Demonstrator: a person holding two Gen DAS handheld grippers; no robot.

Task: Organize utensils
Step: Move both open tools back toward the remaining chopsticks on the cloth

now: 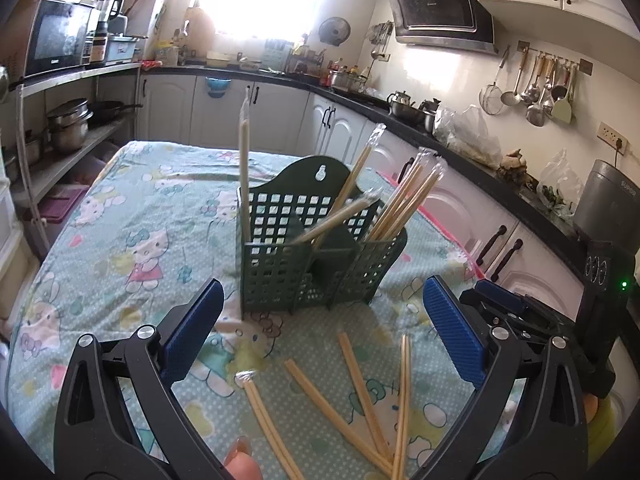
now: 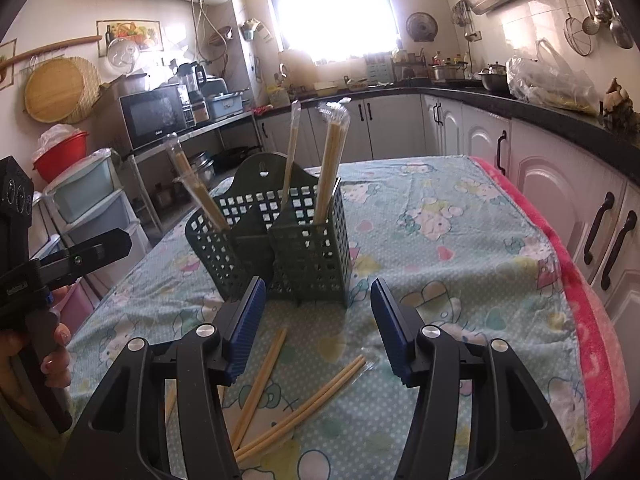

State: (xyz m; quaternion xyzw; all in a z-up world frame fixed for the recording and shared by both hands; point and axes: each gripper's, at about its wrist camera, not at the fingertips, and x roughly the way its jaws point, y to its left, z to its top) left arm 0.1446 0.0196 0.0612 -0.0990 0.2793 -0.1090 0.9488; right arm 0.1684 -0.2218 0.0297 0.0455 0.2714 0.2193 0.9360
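Note:
A dark green lattice utensil basket point(image 1: 316, 256) point(image 2: 276, 248) stands upright on the cartoon-print cloth point(image 1: 132, 240). Several wrapped chopstick pairs lean out of its compartments point(image 1: 404, 200) point(image 2: 332, 160). More wrapped chopstick pairs lie loose on the cloth in front of it point(image 1: 360, 388) point(image 2: 280, 400). My left gripper point(image 1: 320, 316) hangs open above the loose pairs, nothing between its blue pads. My right gripper point(image 2: 318, 320) is also open and empty, just before the basket with loose chopsticks below it. The other hand-held gripper shows at each view's edge point(image 1: 560, 320) point(image 2: 60, 256).
The table's right side has a pink cloth edge point(image 2: 580, 320), with white cabinets point(image 2: 560, 184) and a dark counter close beside it. A shelf with pots and a microwave point(image 1: 60, 36) stands left. A person's fingers point(image 2: 56, 356) hold the left tool.

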